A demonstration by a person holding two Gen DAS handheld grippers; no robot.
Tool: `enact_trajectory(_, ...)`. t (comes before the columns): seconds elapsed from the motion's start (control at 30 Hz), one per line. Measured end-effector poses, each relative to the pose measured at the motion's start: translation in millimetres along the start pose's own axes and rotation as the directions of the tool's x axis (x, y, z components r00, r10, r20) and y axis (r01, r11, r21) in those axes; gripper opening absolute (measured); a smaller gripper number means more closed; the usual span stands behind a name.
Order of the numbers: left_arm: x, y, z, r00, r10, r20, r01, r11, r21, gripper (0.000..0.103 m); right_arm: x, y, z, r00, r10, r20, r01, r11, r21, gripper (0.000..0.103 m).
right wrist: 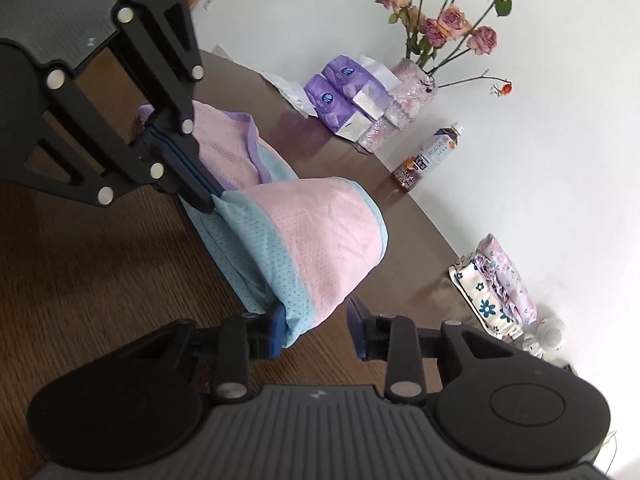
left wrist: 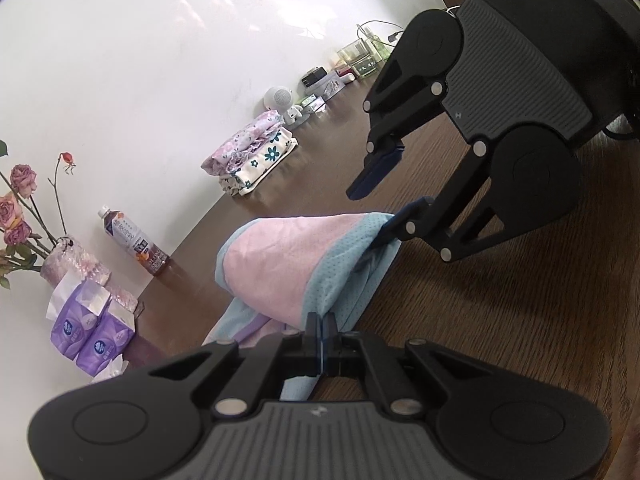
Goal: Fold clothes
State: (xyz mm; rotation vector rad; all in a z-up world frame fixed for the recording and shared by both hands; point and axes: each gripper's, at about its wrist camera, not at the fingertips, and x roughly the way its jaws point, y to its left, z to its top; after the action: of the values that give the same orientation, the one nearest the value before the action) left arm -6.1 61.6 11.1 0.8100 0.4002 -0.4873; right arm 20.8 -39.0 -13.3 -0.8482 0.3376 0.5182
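Note:
A pink and light-blue mesh garment (left wrist: 280,264) (right wrist: 320,232) with purple trim lies bunched in a fold on the brown wooden table (left wrist: 500,320) (right wrist: 100,260). My left gripper (left wrist: 322,328) (right wrist: 200,196) is shut on the garment's blue edge and holds it slightly raised. My right gripper (left wrist: 372,212) (right wrist: 318,330) is open at the garment's other end. A blue corner of the cloth rests against its left pad (right wrist: 278,332), while the right pad (right wrist: 358,328) stands apart from the cloth.
Along the white wall stand a stack of folded floral clothes (left wrist: 252,160) (right wrist: 496,284), a drink bottle (left wrist: 134,240) (right wrist: 430,156), purple tissue packs (left wrist: 88,332) (right wrist: 340,96) and a vase of dried roses (left wrist: 24,216) (right wrist: 440,20). Small clutter (left wrist: 352,64) sits farther along.

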Motion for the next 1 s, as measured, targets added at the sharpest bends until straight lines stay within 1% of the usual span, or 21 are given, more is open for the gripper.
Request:
enact_trajectory(0.03, 0.2, 0.2, -0.4, 1.000, 0.000, -0.001, 0.000, 1.000, -0.004, 0.000, -0.8, -0.5, -0.8, 1.000, -0.002, 0.002, 0.002, 1.000, 0.008, 0.032)
enact_trajectory(0.1, -0.8, 0.9, -1.0, 1.000, 0.000, -0.004, 0.000, 1.000, -0.019, 0.000, -7.4, -4.0, -2.6, 1.000, 0.004, 0.011, -0.004, 0.999, 0.045, 0.040)
enact_trajectory(0.13, -2.9, 2.6, -1.3, 1.000, -0.007, -0.004, 0.006, 0.999, -0.040, 0.002, -12.5, -8.4, -3.5, 1.000, 0.021, 0.015, -0.022, 0.997, 0.080, 0.042)
enact_trajectory(0.2, -10.2, 9.7, -1.8, 0.999, -0.036, 0.004, 0.036, 0.993, -0.108, 0.004, -23.5, -20.3, -5.8, 0.997, 0.068, 0.028, -0.071, 0.983, 0.171, 0.043)
enact_trajectory(0.27, -17.1, 21.0, -1.9, 0.997, -0.068, 0.021, 0.071, 0.977, -0.202, 0.005, -30.0, -38.6, -9.9, 0.992, 0.116, 0.046, -0.124, 0.945, 0.302, 0.046)
enact_trajectory(0.3, -19.4, 28.0, -1.6, 0.996, -0.082, 0.031, 0.087, 0.962, -0.258, 0.009, -32.8, -48.3, -12.1, 0.989, 0.138, 0.057, -0.149, 0.918, 0.368, 0.047)
enact_trajectory(0.33, -19.4, 35.9, -0.7, 0.995, -0.090, 0.040, 0.098, 0.942, -0.321, 0.021, -32.1, -58.1, -14.9, 0.985, 0.160, 0.069, -0.174, 0.881, 0.439, 0.048)
enact_trajectory(0.37, -19.5, 43.8, 0.2, 0.994, -0.098, 0.050, 0.110, 0.918, -0.382, 0.029, -29.4, -67.9, -18.0, 0.980, 0.182, 0.080, -0.197, 0.836, 0.512, 0.048)
enact_trajectory(0.4, -18.6, 51.3, 0.9, 0.993, -0.105, 0.060, 0.121, 0.890, -0.440, 0.041, -23.9, -76.0, -21.1, 0.975, 0.204, 0.088, -0.216, 0.787, 0.578, 0.048)
enact_trajectory(0.5, -2.0, 68.2, 1.8, 0.986, -0.151, 0.072, 0.164, 0.790, -0.591, 0.042, -1.7, -94.0, -30.5, 0.959, 0.263, 0.104, -0.251, 0.625, 0.739, 0.047)
enact_trajectory(0.57, 13.5, 77.3, -3.1, 0.979, -0.192, 0.063, 0.182, 0.707, -0.683, 0.042, 12.9, -97.8, -36.7, 0.951, 0.291, 0.109, -0.256, 0.537, 0.803, 0.046)
enact_trajectory(0.63, 28.5, 85.8, -8.5, 0.971, -0.231, 0.059, 0.194, 0.619, -0.761, 0.042, 24.1, -97.5, -40.7, 0.943, 0.312, 0.113, -0.259, 0.478, 0.839, 0.042)
enact_trajectory(0.67, 34.5, 88.5, -12.2, 0.968, -0.244, 0.060, 0.196, 0.587, -0.786, 0.040, 28.8, -96.4, -42.0, 0.940, 0.322, 0.114, -0.260, 0.457, 0.851, 0.039)
enact_trajectory(0.7, 39.2, 90.6, -15.1, 0.965, -0.253, 0.062, 0.200, 0.562, -0.803, 0.039, 32.4, -94.7, -43.0, 0.937, 0.331, 0.115, -0.261, 0.440, 0.859, 0.037)
enact_trajectory(0.77, 43.2, 91.8, -17.8, 0.962, -0.262, 0.075, 0.212, 0.549, -0.808, 0.032, 36.2, -91.2, -44.7, 0.931, 0.344, 0.122, -0.266, 0.412, 0.871, 0.023)
enact_trajectory(0.8, 44.3, 91.8, -18.8, 0.961, -0.265, 0.080, 0.218, 0.546, -0.809, 0.024, 36.7, -90.3, -45.5, 0.930, 0.346, 0.127, -0.268, 0.402, 0.876, 0.021)
enact_trajectory(0.83, 43.5, 90.5, -19.5, 0.961, -0.266, 0.083, 0.221, 0.549, -0.806, 0.022, 35.0, -89.5, -46.2, 0.931, 0.342, 0.130, -0.268, 0.398, 0.877, 0.019)
enact_trajectory(0.9, 44.5, 91.4, -19.7, 0.961, -0.263, 0.084, 0.220, 0.550, -0.806, 0.022, 33.4, -89.2, -45.7, 0.932, 0.337, 0.134, -0.268, 0.393, 0.880, 0.018)
enact_trajectory(0.93, 45.0, 92.8, -19.9, 0.961, -0.262, 0.087, 0.221, 0.544, -0.809, 0.023, 33.2, -89.9, -45.6, 0.930, 0.339, 0.138, -0.272, 0.387, 0.881, 0.020)
enact_trajectory(0.97, 45.5, 94.1, -20.1, 0.961, -0.262, 0.090, 0.222, 0.539, -0.813, 0.025, 33.3, -91.9, -45.8, 0.930, 0.340, 0.141, -0.272, 0.377, 0.885, 0.023)
enact_trajectory(1.0, 45.5, 95.7, -19.8, 0.961, -0.258, 0.094, 0.224, 0.535, -0.815, 0.031, 33.5, -94.7, -46.3, 0.929, 0.340, 0.144, -0.272, 0.365, 0.890, 0.027)
